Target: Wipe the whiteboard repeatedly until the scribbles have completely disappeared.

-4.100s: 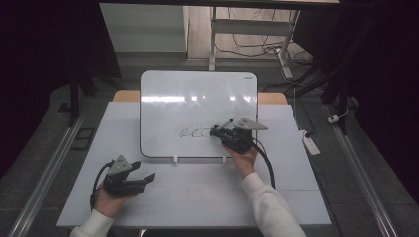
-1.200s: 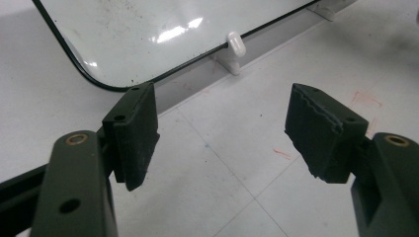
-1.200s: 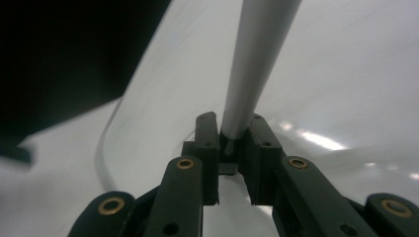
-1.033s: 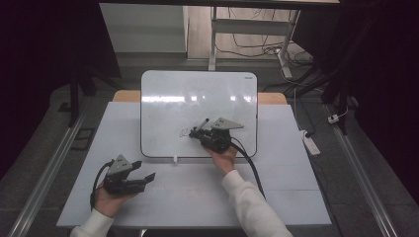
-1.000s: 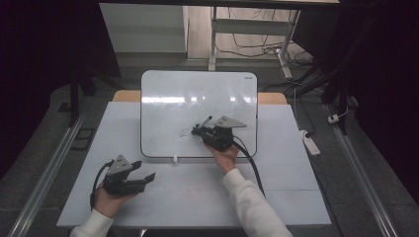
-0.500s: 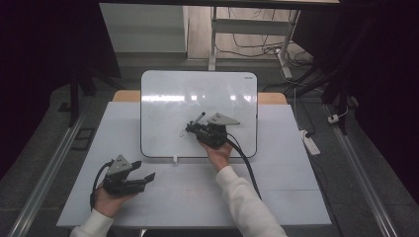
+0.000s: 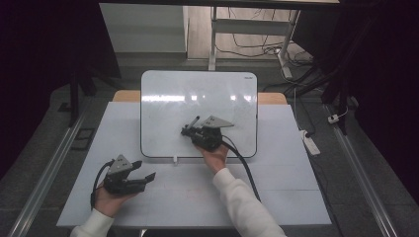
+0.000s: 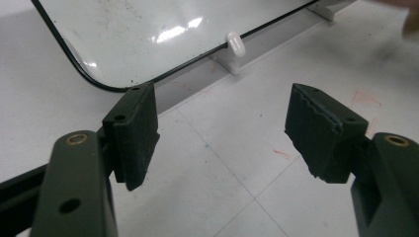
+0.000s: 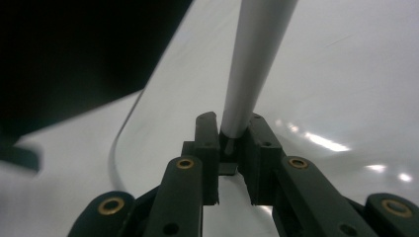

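Over the middle of the glossy white rounded-corner whiteboard [image 7: 168,98], hovering with jaws clamped narrow on a slim grey-barrelled marker pen [image 9: 249,69]: the black two-jaw right gripper [image 7: 190,129], gripped from the near side by a white-sleeved right hand [image 7: 215,157]. Pointing up and to the far left in the high view, the marker's dark end [image 7: 194,121] sitting above the board's surface; not clear from any view whether touching it. Lying flat across the far half of the pale grey table top [image 7: 296,197], the whiteboard, a small white clip [image 8: 235,45] sticking out at its near edge. Resting well apart on the near left of the table, cradled in the left hand [image 7: 111,200]: the black left gripper [image 7: 148,177], pads [image 8: 136,133] standing wide and holding nothing, aiming right toward the board's near corner.
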